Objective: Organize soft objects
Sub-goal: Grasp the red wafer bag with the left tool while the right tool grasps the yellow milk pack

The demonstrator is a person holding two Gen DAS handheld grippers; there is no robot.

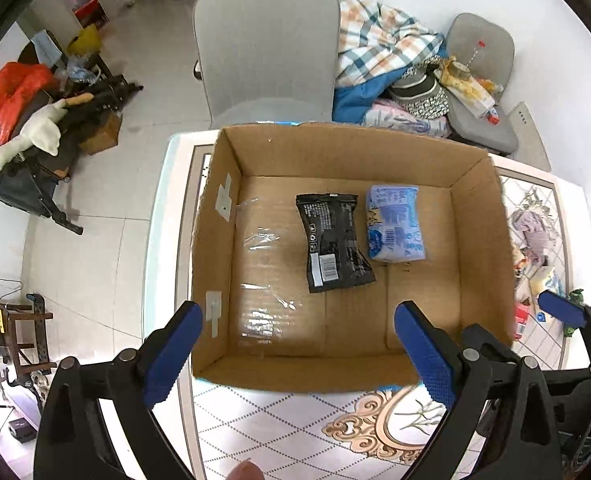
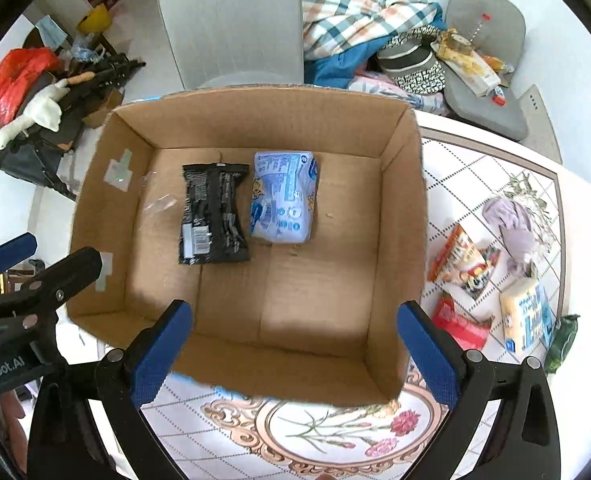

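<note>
With both tongs spread wide and empty above the cardboard box, the left tongs and right tongs risk clipping its tall walls when reaching the loose packets at three o'clock. In the box lie a crinkled black packet and, just beside it at its three o'clock, a puffy blue packet. Outside, an orange packet waits on the counter.

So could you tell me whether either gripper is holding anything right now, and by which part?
Nothing is held: the left gripper and right gripper both hang open above the cardboard box.
</note>
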